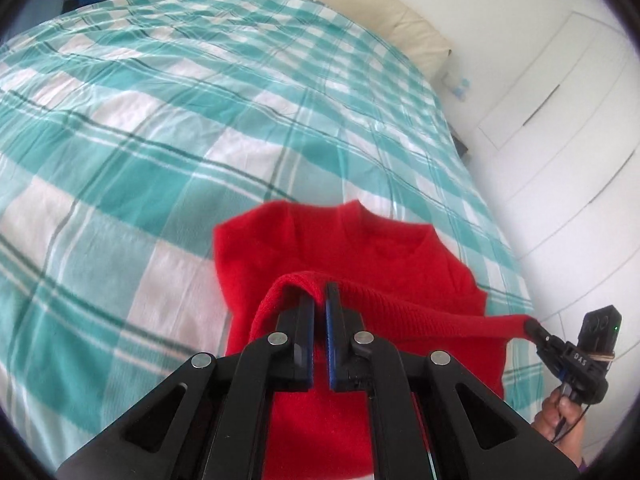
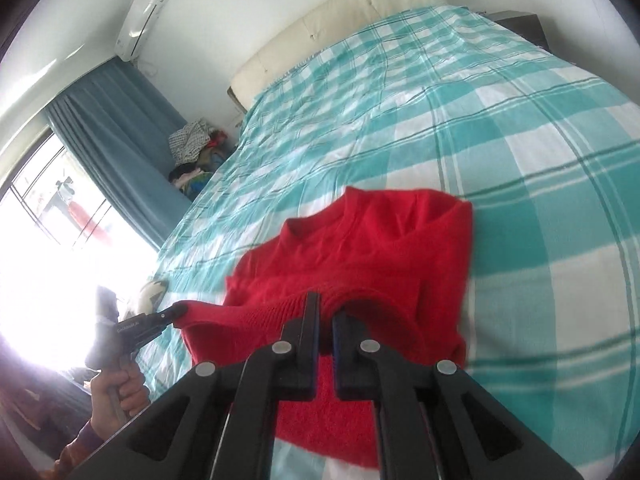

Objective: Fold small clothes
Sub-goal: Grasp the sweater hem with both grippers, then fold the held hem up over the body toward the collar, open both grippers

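Note:
A small red knitted sweater (image 1: 360, 248) lies on the teal checked bedsheet (image 1: 160, 140) with its collar pointing away from me. Its ribbed hem is lifted and stretched in a band over the body. My left gripper (image 1: 320, 292) is shut on one corner of that hem. At the right edge of the left wrist view, my right gripper (image 1: 532, 326) pinches the other corner, with a hand (image 1: 560, 412) below it. In the right wrist view the sweater (image 2: 360, 248) shows again, my right gripper (image 2: 326, 304) shut on the hem and my left gripper (image 2: 180, 312) holding the far corner.
A cream headboard (image 2: 340, 12) closes the far end of the bed. A pile of clothes (image 2: 192, 152) sits beside a blue curtain (image 2: 112, 132) and a bright window. White cupboard doors (image 1: 560, 100) line the wall past the bed's right edge. A dark nightstand (image 2: 520, 24) stands by the headboard.

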`<state>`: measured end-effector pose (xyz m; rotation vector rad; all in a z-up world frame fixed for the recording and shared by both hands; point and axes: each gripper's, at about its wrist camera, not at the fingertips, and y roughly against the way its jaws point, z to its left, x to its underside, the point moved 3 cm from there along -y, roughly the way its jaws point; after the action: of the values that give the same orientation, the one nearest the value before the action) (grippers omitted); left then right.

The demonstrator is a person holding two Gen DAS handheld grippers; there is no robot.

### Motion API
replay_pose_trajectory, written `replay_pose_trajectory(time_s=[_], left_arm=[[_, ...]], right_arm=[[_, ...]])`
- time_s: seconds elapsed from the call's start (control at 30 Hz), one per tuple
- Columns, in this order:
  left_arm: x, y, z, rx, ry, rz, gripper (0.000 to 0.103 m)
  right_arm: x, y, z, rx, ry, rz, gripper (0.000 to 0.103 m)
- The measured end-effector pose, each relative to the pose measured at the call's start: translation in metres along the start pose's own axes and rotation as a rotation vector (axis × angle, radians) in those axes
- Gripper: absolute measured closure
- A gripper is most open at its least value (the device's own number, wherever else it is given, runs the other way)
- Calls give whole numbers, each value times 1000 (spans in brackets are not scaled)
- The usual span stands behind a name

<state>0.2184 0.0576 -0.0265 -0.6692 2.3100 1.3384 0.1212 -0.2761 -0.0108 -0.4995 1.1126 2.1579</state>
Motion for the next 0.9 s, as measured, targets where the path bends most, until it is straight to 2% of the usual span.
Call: replay_pose_trajectory(time_s=[0.13,0.2,0.23,0.3,0.33,0.37,0.4,0.43,0.5,0.63,0.77,0.9], left_arm=[[-24,-44,10,-47,41,44,100],[-30,-65,14,-66,41,83,98],[-34,-72,18,-85,57,91,93],[-45,-78,26,-81,117,86,75],[-51,-76,30,-90,139,65,43],[-57,-71,35,-107,152,29,23],[-61,-65,39,-126,158,-12,20],[-64,-59,43,-135,160,-36,19],[-64,-54,50,-132,166,-30,19],[-43,-35,55,-154,126,-24,18],[6,-9,50,-196,32,11,17],[66,18,36,-226,-83,55,17]], right_arm=[[-33,-44,-25,55,-46,-3,98],[-42,-65,-40,46,-82,15,98],[-46,-74,-47,40,-104,18,98],[-53,-86,-57,21,-136,2,93],[-56,-87,-61,37,-145,-20,89],[-59,-85,-64,50,-153,-48,77],[-63,-82,-66,51,-163,-74,71],[-65,-77,-67,45,-174,-93,71],[-68,-68,-67,46,-167,-108,71],[-61,-48,-52,69,-66,-97,71],[-26,-27,-35,56,29,-49,68],[25,-5,-28,104,157,-1,60]])
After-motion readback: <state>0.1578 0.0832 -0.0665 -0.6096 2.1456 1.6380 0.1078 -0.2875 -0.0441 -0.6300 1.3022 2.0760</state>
